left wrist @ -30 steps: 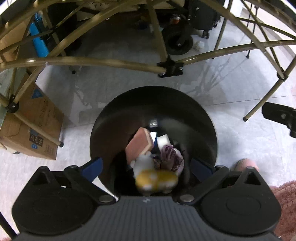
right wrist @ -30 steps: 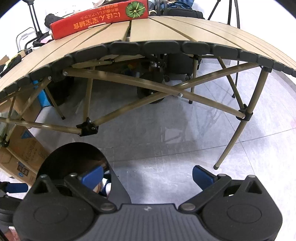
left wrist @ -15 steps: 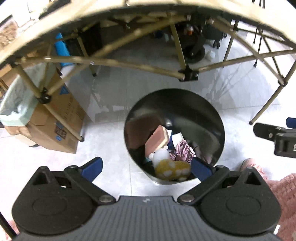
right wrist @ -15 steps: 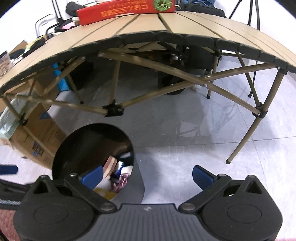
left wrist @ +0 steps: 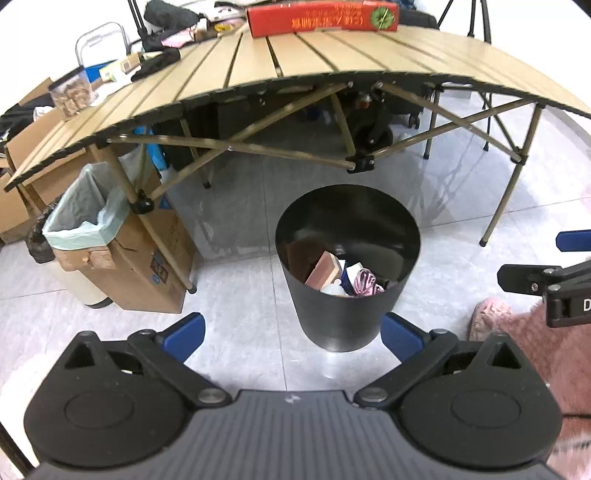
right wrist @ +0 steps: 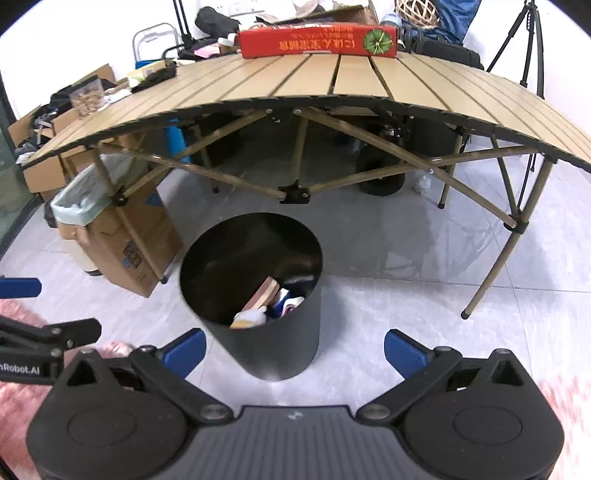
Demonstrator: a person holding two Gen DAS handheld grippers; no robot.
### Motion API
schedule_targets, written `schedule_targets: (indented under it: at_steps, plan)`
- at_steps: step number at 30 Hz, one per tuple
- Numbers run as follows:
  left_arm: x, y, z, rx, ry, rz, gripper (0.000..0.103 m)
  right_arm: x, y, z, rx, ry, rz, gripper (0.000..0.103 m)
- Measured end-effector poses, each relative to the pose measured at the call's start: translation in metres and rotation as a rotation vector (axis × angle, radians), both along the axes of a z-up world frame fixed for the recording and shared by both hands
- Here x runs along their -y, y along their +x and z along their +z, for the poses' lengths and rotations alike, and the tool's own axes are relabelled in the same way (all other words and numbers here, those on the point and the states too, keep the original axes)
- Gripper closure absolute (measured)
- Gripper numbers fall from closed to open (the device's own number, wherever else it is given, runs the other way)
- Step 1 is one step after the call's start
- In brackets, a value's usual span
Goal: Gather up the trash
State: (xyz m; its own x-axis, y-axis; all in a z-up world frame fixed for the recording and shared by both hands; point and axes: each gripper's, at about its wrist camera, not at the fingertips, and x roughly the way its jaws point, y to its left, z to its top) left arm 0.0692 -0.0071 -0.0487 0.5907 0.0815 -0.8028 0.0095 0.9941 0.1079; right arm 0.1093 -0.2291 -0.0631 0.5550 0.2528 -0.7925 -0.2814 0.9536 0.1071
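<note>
A black round trash bin (left wrist: pixel 343 325) stands on the tiled floor in front of the folding table; it also shows in the right wrist view (right wrist: pixel 273 350). It holds several pieces of trash, among them a brown box (left wrist: pixel 323 269) and a pink striped wrapper (left wrist: pixel 364 282). My left gripper (left wrist: pixel 291 334) is open and empty, raised above and in front of the bin. My right gripper (right wrist: pixel 293 349) is open and empty, above the bin's right side. Each gripper shows at the other view's edge.
A slatted tan folding table (left wrist: pixel 332 59) with a red carton (left wrist: pixel 321 16) stands behind the bin. A cardboard box (left wrist: pixel 147 266) and a bin lined with a pale green bag (left wrist: pixel 77 218) stand to the left. A pink fluffy rug (left wrist: pixel 517 332) lies near me.
Both grippers have risen and pulled back from the bin. The view now takes in the whole bin and the table top. Both stay open and empty.
</note>
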Motion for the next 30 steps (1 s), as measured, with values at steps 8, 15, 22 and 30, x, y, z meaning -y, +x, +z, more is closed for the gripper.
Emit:
schedule_targets:
  at_steps: [8,15,22,30]
  plan:
    - [0.002,-0.047,0.009,0.045,-0.028,-0.016,0.000,0.003,-0.057,0.025,0.043,0.022,0.013,0.000]
    - [0.003,-0.067,0.021,0.095,-0.039,-0.013,0.000,0.001,-0.089,0.031,0.057,0.025,0.028,0.000]
    - [0.006,-0.072,0.022,0.101,-0.037,-0.029,0.000,0.002,-0.093,0.036,0.075,0.018,0.029,0.000]
    - [0.007,-0.072,0.022,0.101,-0.037,-0.028,0.000,0.001,-0.093,0.036,0.074,0.018,0.029,0.000]
